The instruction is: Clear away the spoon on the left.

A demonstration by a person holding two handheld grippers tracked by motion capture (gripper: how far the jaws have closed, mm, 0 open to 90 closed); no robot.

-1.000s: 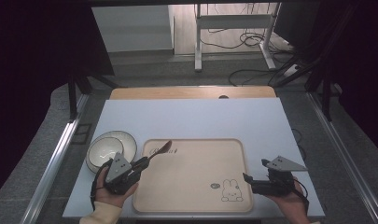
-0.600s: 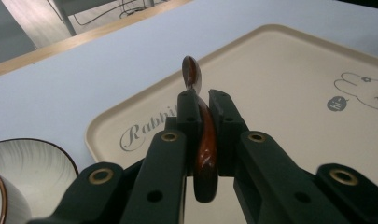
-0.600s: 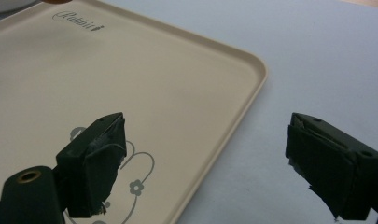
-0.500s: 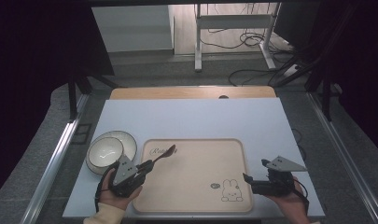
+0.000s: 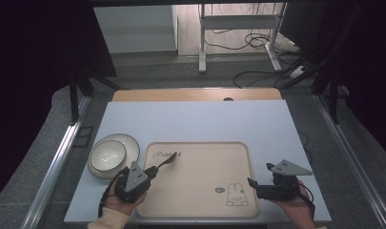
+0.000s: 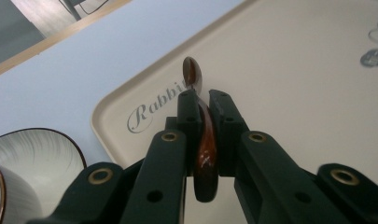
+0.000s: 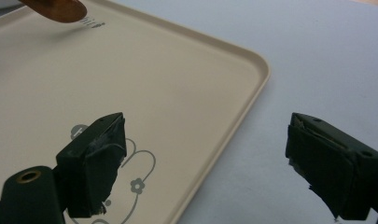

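We see the left gripper (image 5: 151, 171) clamped on the brown spoon (image 6: 206, 140), now carried from the bowl (image 5: 107, 154) over the tray (image 5: 205, 200) (probably setting down); right gripper (image 7: 226, 168) gapes empty.

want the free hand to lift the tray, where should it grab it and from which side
Grip the raised rim of the tray on its right edge, coming in from the right. The right gripper is open beside that edge, its jaws either side of the rim in its own view, and the lip is thin enough to pinch.
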